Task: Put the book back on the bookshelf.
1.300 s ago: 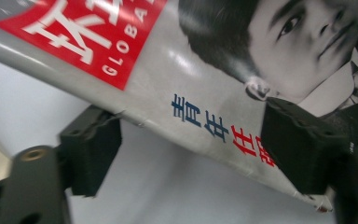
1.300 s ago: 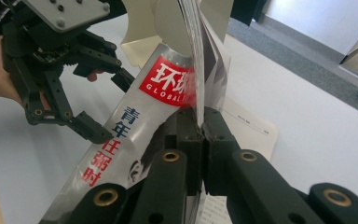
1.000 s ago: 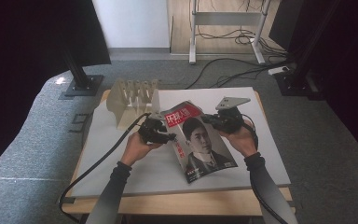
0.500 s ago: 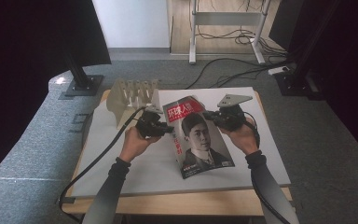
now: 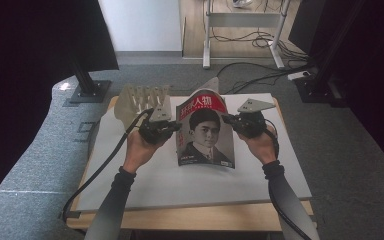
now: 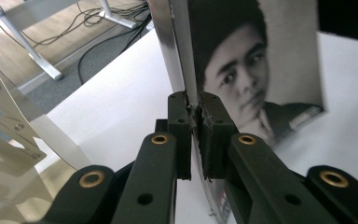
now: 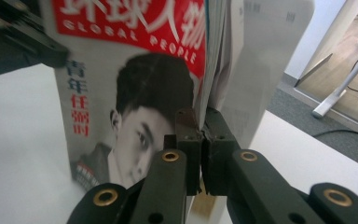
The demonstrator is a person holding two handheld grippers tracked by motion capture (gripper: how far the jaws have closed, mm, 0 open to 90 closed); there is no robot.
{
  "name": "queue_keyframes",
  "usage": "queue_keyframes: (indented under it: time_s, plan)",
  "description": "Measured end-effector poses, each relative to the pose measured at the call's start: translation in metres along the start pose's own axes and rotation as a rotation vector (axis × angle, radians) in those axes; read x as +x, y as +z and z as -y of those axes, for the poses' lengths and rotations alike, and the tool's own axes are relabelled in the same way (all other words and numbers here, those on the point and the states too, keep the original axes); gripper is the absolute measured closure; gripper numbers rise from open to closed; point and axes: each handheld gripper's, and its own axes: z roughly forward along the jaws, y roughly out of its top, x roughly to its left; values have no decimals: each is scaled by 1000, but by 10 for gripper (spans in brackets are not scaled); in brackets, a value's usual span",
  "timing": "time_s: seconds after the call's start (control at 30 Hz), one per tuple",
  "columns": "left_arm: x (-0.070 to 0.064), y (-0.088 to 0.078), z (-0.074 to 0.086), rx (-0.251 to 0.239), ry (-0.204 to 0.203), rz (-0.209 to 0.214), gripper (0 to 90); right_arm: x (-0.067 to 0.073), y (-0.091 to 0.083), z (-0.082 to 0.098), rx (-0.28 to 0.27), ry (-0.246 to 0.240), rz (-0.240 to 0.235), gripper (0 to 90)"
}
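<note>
Both grippers are clamped on a magazine (image 5: 206, 132), one at each side edge. The left gripper (image 6: 195, 112) is seen with its jaws pressed together on the spine edge, while the right gripper (image 7: 202, 122) is closed on the opposite edge, where the front cover and some pages are pinched and further pages fan out behind. Between them the magazine is held up, tilted back, with its lower edge at or just above the table (image 5: 190, 185); contact cannot be told for certain. Its red-headed cover with a portrait is turned toward the person.

As a judgement, the pick-up is done and the magazine is judged to be in transit; setting it somewhere is left.

A pale slotted rack (image 5: 139, 100) stands on the table just behind and beside the left gripper, apart from the magazine. Its dividers are seen upright, and nothing can be made out in its slots. It is judged the likely destination, though this is not shown.
</note>
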Motion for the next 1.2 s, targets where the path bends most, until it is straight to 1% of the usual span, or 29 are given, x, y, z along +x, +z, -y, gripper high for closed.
queue_keyframes:
  time_s: [0.1, 0.2, 0.23, 0.3, 0.37, 0.4, 0.43, 0.5, 0.53, 0.6, 0.67, 0.7, 0.73, 0.77, 0.8, 0.83, 0.87, 0.9, 0.97, 1.03, 1.2]
  plan:
    - [-2, 0, -1, 3, 9, 37, 815, -1, -1, 3, -3, 12, -6, 860]
    - [-3, 4, -2, 3, -5, 43, 778, 0, -4, 4, -6, 8, -14, 859]
    - [-2, 6, -2, 8, -11, 42, 761, 0, -5, 4, -5, 3, -17, 859]
    - [-2, 9, -2, 22, -17, 17, 751, 2, -6, 4, -5, -5, -18, 859]
    - [-1, 10, -2, 29, -11, -25, 792, 2, -6, 3, -5, -13, -19, 859]
    - [-1, 9, -2, 31, -8, -35, 815, 2, -6, 3, -4, -16, -17, 859]
    - [-1, 8, -2, 21, -1, -31, 827, 2, -6, 3, -4, -18, -12, 860]
    - [-3, 5, 0, -19, 37, -39, 844, 0, -7, 3, -8, -15, 1, 860]
    - [-4, 3, 0, -29, 50, -37, 848, -1, -7, 3, -16, -8, 0, 860]
    - [-6, 0, 2, -33, 50, -25, 849, -3, -7, 3, -29, 3, -1, 860]
    - [-7, -1, 5, -26, 62, -16, 832, -3, -7, 4, -22, 1, 0, 860]
    - [-7, -1, 7, -22, 61, 1, 821, -3, -8, 6, -22, 2, -4, 859]
    - [-7, -2, 9, -30, 55, 14, 813, -3, -9, 7, -25, 0, -11, 859]
    - [-6, -2, 9, -41, 44, 27, 799, -3, -10, 9, -28, 2, -19, 858]
    - [-5, -3, 8, -51, 29, 51, 775, -4, -11, 11, -31, 6, -27, 857]
    - [-5, -3, 7, -66, 13, 70, 736, -4, -12, 12, -30, 6, -33, 857]
    - [-4, -4, 5, -76, -1, 80, 716, -3, -13, 14, -29, 4, -35, 856]
    - [-4, -4, 2, -74, -7, 82, 709, -3, -14, 15, -28, 1, -36, 855]
    - [-5, -2, -4, -55, -10, 78, 678, -3, -17, 17, -30, -2, -41, 854]
    - [-5, 1, -9, -38, -12, 82, 649, -4, -18, 19, -32, 2, -46, 853]
    - [-4, 18, -17, 7, -28, 76, 638, -5, -20, 23, -38, 7, -49, 853]
